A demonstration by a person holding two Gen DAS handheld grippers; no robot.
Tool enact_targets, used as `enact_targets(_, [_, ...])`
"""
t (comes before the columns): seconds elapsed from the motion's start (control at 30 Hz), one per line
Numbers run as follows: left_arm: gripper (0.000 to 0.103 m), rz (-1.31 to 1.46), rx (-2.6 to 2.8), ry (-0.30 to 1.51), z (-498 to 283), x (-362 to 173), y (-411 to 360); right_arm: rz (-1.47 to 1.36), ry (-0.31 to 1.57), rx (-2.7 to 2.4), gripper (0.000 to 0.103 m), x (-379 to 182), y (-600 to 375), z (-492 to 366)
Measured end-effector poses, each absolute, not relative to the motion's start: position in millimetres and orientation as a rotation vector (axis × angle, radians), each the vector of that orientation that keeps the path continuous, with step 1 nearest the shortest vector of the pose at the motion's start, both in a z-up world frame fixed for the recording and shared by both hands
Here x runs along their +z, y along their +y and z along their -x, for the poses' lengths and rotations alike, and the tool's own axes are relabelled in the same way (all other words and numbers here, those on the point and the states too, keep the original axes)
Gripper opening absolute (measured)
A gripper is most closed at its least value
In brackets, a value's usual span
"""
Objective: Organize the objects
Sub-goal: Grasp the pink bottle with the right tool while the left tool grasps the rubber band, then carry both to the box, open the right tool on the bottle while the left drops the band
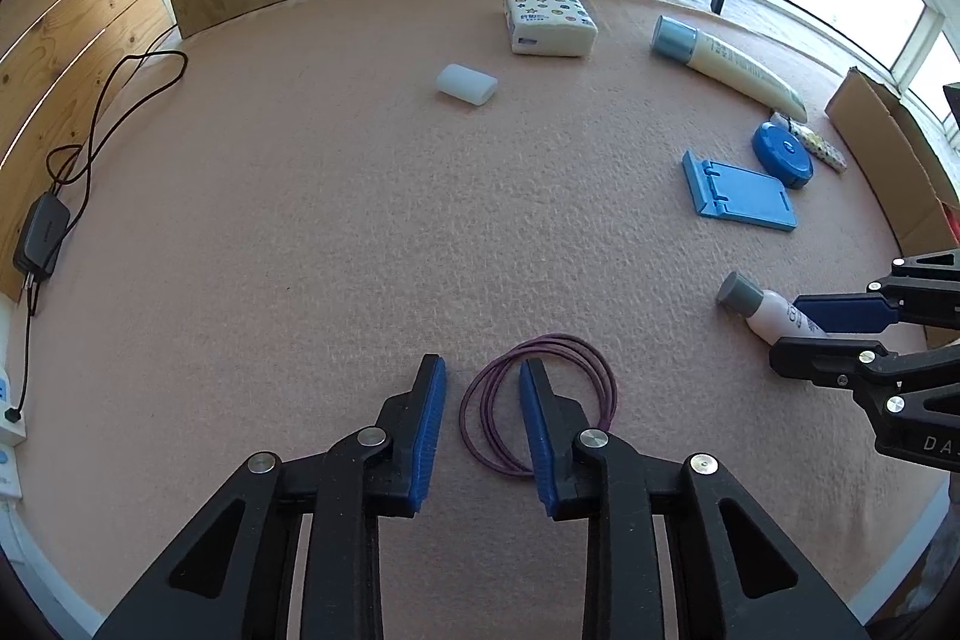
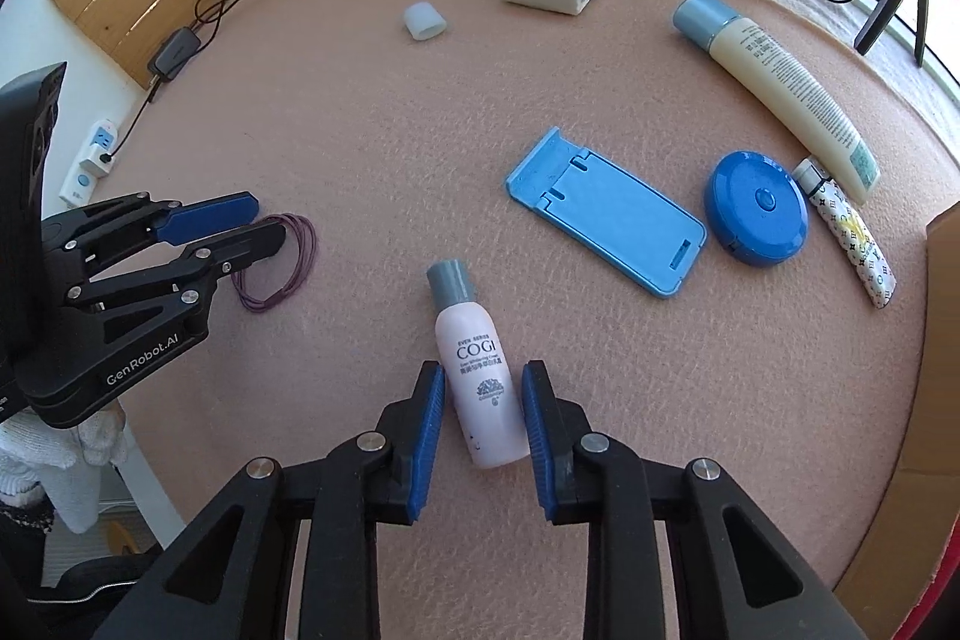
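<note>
From the left wrist, the left gripper (image 1: 483,370) is open over the purple hair ties (image 1: 540,403); one finger sits inside the loop, so part of it is hidden.

From the right wrist, the right gripper (image 2: 483,376) is open around the pink bottle (image 2: 480,376) on the mat (image 2: 360,130). The bottle points away along the fingers (touching or not, I cannot tell).
</note>
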State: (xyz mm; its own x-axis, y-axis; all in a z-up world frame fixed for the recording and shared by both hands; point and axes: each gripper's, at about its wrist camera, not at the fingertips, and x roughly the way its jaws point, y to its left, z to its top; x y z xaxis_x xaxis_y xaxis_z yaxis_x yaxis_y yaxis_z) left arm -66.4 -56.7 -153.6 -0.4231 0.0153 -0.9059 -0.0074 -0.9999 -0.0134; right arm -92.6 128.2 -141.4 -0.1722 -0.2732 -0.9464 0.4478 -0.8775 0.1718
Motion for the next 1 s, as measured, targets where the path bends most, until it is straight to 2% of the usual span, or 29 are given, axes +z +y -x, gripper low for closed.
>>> enact_targets(0.07, [0.011,1.67,2.63,-0.023,71,-153,-54,-1.641,0.184,-2.094,0.019,-142,129,93])
enact_targets(0.13, [0.003,1.659,2.611,-0.065,73,-153,-53,-1.637,0.166,-2.107,0.019,-142,132,92])
enact_targets(0.53, [0.003,1.587,2.614,-0.246,57,-128,-61,-1.58,0.0,-2.211,0.019,-119,165,79])
enact_targets(0.77, [0.003,1.464,2.624,-0.241,56,-92,-41,-1.527,-0.128,-2.31,0.019,-89,212,66])
enact_targets(1.0, [0.003,1.34,2.557,-0.19,66,-60,12,-1.494,-0.221,-2.457,0.019,-64,276,50])
